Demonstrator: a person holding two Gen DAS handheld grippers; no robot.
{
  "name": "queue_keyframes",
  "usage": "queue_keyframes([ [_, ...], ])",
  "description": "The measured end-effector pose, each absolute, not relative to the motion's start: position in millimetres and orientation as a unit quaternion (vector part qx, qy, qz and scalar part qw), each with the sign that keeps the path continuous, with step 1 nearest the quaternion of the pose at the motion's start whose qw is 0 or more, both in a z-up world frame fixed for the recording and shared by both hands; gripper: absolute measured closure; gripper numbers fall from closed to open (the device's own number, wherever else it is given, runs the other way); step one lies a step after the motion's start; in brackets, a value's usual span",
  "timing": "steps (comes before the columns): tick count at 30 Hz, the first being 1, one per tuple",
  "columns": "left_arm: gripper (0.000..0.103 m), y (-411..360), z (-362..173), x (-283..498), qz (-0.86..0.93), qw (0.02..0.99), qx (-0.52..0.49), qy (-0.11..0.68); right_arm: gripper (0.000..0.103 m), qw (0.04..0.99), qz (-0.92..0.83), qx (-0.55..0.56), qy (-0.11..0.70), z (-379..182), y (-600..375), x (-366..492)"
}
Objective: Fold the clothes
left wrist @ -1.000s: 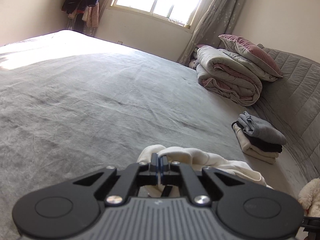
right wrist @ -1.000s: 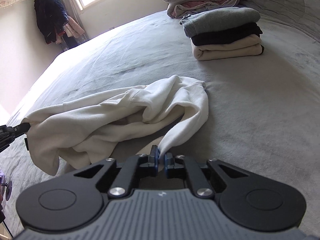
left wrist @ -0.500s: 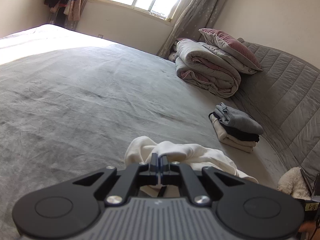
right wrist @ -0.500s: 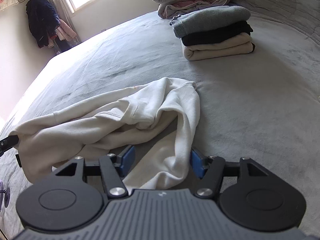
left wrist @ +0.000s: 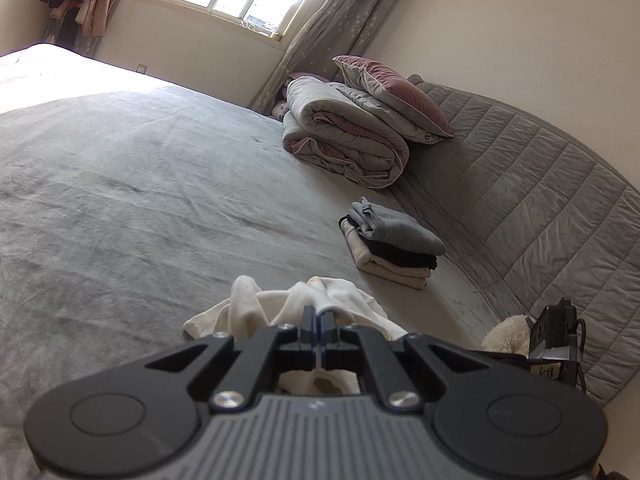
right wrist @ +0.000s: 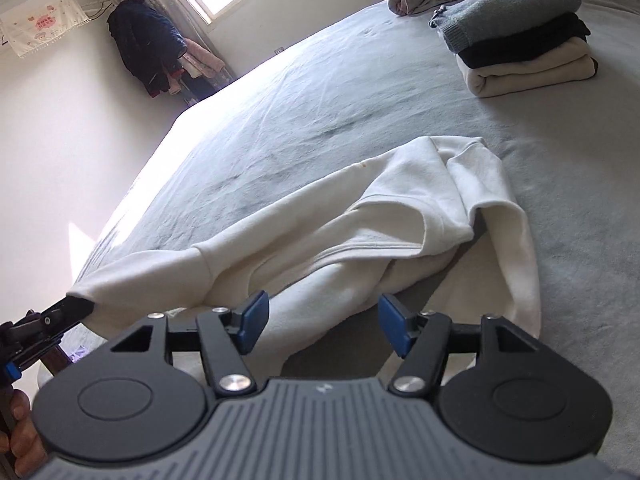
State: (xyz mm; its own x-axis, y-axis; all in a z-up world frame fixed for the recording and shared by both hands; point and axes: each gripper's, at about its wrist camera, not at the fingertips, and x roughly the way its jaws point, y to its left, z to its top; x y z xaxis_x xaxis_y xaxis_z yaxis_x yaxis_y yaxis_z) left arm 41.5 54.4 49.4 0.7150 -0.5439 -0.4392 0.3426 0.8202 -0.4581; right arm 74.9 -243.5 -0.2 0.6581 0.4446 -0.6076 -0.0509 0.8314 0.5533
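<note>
A white sweatshirt lies crumpled and stretched out on the grey bed. My right gripper hovers open just above its near part. The blue pads stand wide apart and press on nothing, with cloth lying under the gap. My left gripper is shut on a pinch of the sweatshirt. In the right wrist view that left gripper holds the garment's far left end, pulled taut and slightly raised.
A stack of three folded garments, also, sits near the quilted headboard. A rolled quilt and pillow lie behind it. A plush toy rests at the bed's edge. Clothes hang by the window.
My right gripper let go of the sweatshirt's edge and its jaws spread wide. My left gripper, still clamped on the cloth, moved and turned, drawing the garment out longer.
</note>
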Motion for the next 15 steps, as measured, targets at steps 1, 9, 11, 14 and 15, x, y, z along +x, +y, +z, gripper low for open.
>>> queue_keyframes([
  [1,0.102,55,49,41,-0.242,0.911,-0.172,0.287,0.038,0.87,0.148,0.259,0.394,-3,-240,77],
  [9,0.102,77,51,51,-0.203,0.923,-0.188,0.266,0.08,0.848,0.156,0.251,0.441,-27,-208,91],
  [11,0.102,86,52,56,-0.192,0.923,-0.204,0.264,0.085,0.847,0.156,0.246,0.444,-29,-206,92],
  [14,0.102,94,52,60,-0.202,0.913,-0.228,0.27,0.085,0.848,0.156,0.241,0.445,-28,-210,91],
  [15,0.102,95,53,60,-0.208,0.91,-0.234,0.273,0.08,0.848,0.156,0.243,0.445,-26,-211,90],
])
